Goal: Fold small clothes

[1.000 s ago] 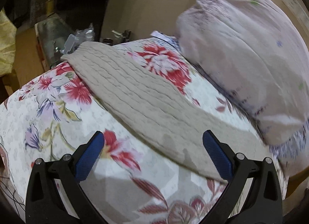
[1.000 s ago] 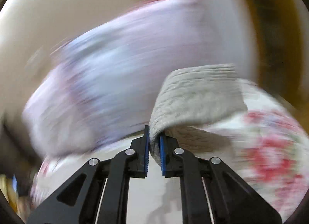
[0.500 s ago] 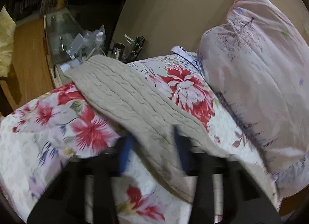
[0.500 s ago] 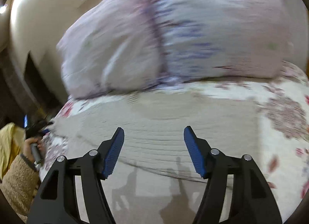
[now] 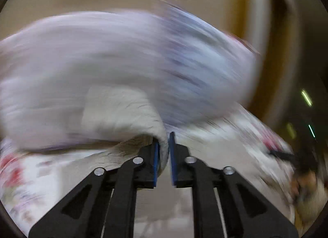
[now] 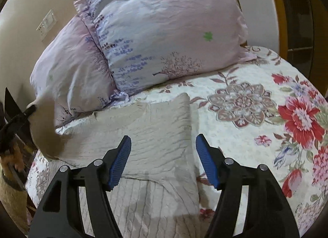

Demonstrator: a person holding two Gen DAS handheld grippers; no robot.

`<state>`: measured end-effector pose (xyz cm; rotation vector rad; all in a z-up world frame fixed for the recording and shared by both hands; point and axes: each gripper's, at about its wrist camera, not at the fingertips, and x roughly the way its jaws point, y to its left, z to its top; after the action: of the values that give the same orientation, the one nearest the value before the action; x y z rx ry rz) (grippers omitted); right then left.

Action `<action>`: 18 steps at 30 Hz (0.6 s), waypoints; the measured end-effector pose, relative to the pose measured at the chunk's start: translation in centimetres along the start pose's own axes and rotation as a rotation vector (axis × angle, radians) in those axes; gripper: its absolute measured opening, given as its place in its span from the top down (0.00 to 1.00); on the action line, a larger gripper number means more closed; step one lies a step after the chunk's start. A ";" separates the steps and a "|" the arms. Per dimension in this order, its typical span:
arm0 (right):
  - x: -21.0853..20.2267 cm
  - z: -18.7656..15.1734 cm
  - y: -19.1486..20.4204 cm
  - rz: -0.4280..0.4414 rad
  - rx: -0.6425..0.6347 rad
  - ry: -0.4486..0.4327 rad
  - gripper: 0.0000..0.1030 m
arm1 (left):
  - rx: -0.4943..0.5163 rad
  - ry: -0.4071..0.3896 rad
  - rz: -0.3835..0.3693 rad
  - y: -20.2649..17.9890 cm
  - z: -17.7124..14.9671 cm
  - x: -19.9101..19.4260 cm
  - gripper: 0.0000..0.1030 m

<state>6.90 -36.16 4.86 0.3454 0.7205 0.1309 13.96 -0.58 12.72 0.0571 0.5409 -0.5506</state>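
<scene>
A beige cable-knit garment (image 6: 155, 135) lies on a floral bedspread (image 6: 266, 135), its right part folded over. My right gripper (image 6: 163, 160) is open and empty just above the garment's folded part. My left gripper (image 5: 163, 156) is shut on an edge of the garment (image 5: 123, 115) and lifts it; that view is motion-blurred. In the right wrist view the left gripper (image 6: 30, 111) shows at the far left, holding up the garment's left end.
Two lilac pillows (image 6: 164, 33) lean against the wall at the head of the bed. A wall switch plate (image 6: 46, 24) is at upper left. A wooden frame (image 6: 276, 12) stands at the right. The person's sleeve (image 6: 10, 186) is at lower left.
My left gripper went from open above the garment to shut on its edge and swings it up. My right gripper let go of the garment about half a second ago and stays open.
</scene>
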 end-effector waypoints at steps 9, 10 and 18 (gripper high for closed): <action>-3.4 -4.5 -5.3 0.025 0.070 0.123 0.26 | -0.060 0.161 0.182 0.3 -8.5 -2.9 0.24; -3.7 -5.4 -6.0 0.049 0.094 0.149 0.27 | -0.110 0.184 0.223 1.6 -10.2 -4.3 0.24; -7.0 -13.6 -6.8 0.354 0.231 0.294 0.65 | -0.492 0.245 0.063 4.3 -21.8 -11.4 0.40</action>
<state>-7.32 -40.56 -2.67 0.6838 0.9633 0.4424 -2.31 12.76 -0.63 -0.3291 0.8986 -0.3388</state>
